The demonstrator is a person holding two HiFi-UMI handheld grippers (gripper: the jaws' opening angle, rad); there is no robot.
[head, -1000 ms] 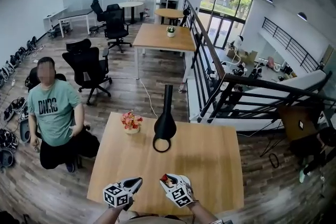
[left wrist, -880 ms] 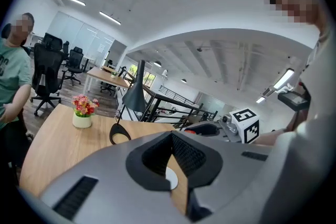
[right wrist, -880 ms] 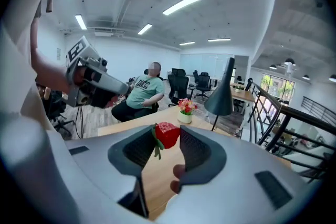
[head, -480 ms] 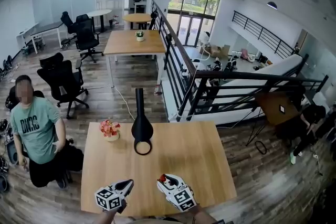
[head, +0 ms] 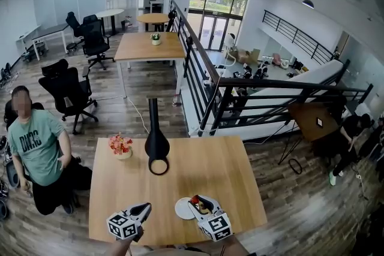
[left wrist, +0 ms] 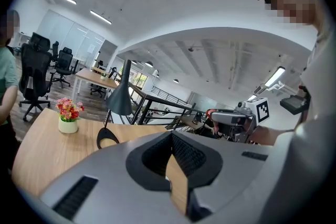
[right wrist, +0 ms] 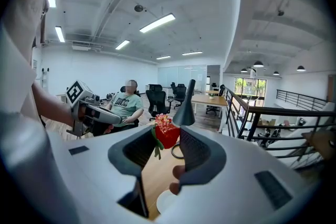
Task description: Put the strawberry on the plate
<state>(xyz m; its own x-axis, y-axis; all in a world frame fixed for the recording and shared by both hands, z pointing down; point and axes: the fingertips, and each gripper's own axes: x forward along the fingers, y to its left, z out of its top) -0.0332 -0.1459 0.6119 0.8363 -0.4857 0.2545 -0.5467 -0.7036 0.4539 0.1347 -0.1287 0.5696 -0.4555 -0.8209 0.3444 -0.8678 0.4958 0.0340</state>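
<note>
A red strawberry (right wrist: 167,134) with green leaves sits between the jaws of my right gripper (right wrist: 165,136), which is shut on it. In the head view that gripper (head: 195,200) hangs over the right rim of a small white plate (head: 183,209) near the table's front edge, and the strawberry (head: 194,198) shows red at its tip. A pale part of the plate (right wrist: 163,203) shows below the jaws. My left gripper (head: 146,207) is left of the plate, shut and empty, with its tips (left wrist: 171,136) meeting. It sees the right gripper (left wrist: 231,119) across from it.
On the wooden table (head: 228,177) a black lamp (head: 156,144) with a ring base stands at the back, with a small flower pot (head: 120,146) to its left. A person in a green shirt (head: 35,150) is at the table's left. A black railing (head: 240,99) runs behind the table.
The right gripper with the strawberry has shifted a little right and nearer to me, and the white plate now shows beside it. The left gripper has stayed shut in about the same place.
</note>
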